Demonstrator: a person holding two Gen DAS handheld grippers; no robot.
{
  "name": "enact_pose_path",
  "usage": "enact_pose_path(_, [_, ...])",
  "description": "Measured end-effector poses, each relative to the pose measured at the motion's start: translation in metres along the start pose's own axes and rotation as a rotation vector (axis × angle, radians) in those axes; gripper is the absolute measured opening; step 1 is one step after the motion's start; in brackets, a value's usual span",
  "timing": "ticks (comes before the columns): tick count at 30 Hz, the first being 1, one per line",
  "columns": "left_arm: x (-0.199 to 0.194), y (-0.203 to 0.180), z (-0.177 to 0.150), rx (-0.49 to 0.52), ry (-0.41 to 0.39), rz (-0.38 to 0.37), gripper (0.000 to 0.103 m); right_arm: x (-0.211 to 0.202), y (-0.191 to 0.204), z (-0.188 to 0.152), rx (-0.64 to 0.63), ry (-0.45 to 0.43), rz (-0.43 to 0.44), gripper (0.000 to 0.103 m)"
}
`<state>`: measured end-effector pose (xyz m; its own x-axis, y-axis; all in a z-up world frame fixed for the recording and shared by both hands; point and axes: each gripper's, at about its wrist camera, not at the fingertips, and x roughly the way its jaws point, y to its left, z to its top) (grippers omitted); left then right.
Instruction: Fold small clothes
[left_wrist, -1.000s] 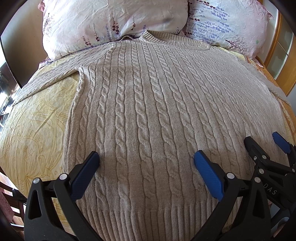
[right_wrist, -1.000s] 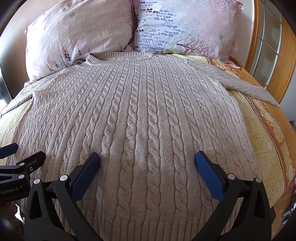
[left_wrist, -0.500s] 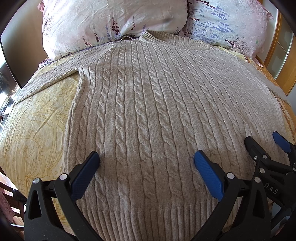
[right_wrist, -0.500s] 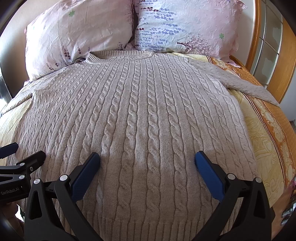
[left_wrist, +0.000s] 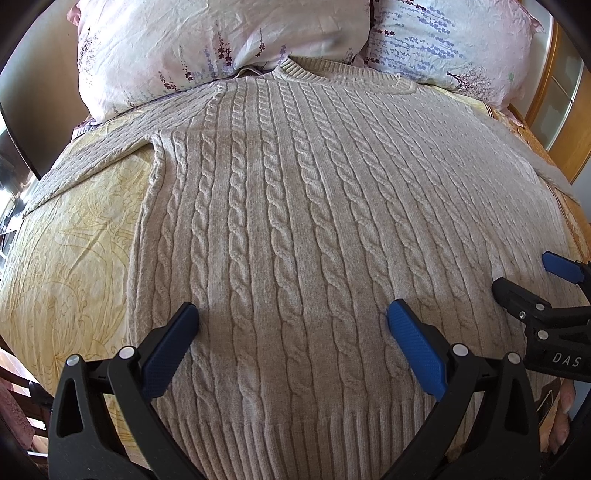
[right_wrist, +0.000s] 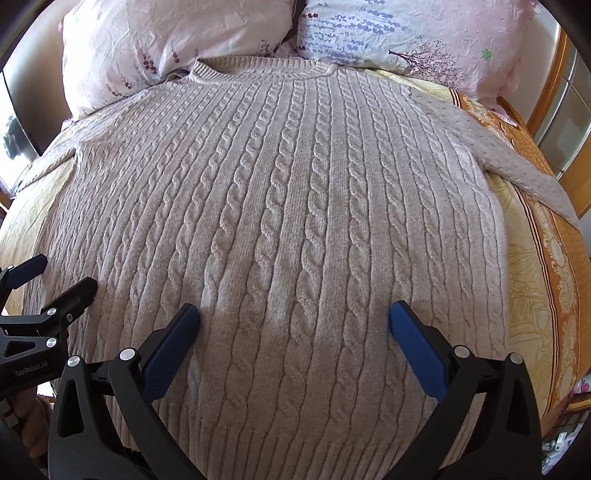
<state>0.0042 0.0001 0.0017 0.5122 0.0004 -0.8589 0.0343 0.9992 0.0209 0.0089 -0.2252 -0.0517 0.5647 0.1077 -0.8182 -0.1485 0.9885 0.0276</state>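
Beige cable-knit sweater lies flat, face up, on yellow bedspread; collar at two floral pillows, sleeves spread to both sides. Left tongs spread wide above hem area, gripping nothing. Right tongs equally wide, empty, just beside left tongs, over lower sweater.

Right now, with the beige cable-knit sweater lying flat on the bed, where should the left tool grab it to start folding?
Probably the left sleeve of the beige cable-knit sweater. It lies spread out sideways on the yellow bedspread, apart from the body, so its edge is free. Bring the open left tool in from the outer left side, pinch the sleeve, and carry it across the chest.
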Motion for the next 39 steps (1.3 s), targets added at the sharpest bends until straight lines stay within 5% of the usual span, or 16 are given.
enact_pose_path(7, [-0.006,-0.002,0.016,0.07,-0.034,-0.051,0.101,-0.006,-0.006,-0.004,-0.051,-0.017,0.035,0.102])
enact_pose_path(12, [-0.028,0.008,0.047,0.023,-0.239,-0.111,0.101,-0.012,-0.012,-0.011,-0.13,-0.117,0.107,0.102])
enact_pose_path(15, [-0.024,0.01,0.069,-0.004,-0.291,-0.126,0.101,-0.02,-0.042,0.0,-0.01,-0.14,0.185,0.102])
enact_pose_path(20, [0.001,0.016,0.089,-0.05,-0.234,-0.269,0.101,-0.043,-0.137,0.028,0.344,-0.265,0.28,0.101])
enact_pose_path(21, [0.006,0.018,0.089,-0.063,-0.229,-0.285,0.101,-0.042,-0.155,0.032,0.408,-0.278,0.303,0.097])
enact_pose_path(23, [0.013,0.021,0.086,-0.079,-0.235,-0.324,0.101,-0.036,-0.19,0.04,0.527,-0.289,0.343,0.072])
enact_pose_path(28, [0.03,0.015,0.078,-0.052,-0.222,-0.37,0.101,-0.006,-0.253,0.056,0.765,-0.259,0.33,0.054])
enact_pose_path(35, [0.044,0.02,0.081,-0.087,-0.158,-0.419,0.101,0.033,-0.28,0.065,0.889,-0.153,0.298,0.052])
enact_pose_path(39, [0.044,0.019,0.082,-0.086,-0.155,-0.419,0.101,0.036,-0.284,0.07,0.907,-0.186,0.281,0.052])
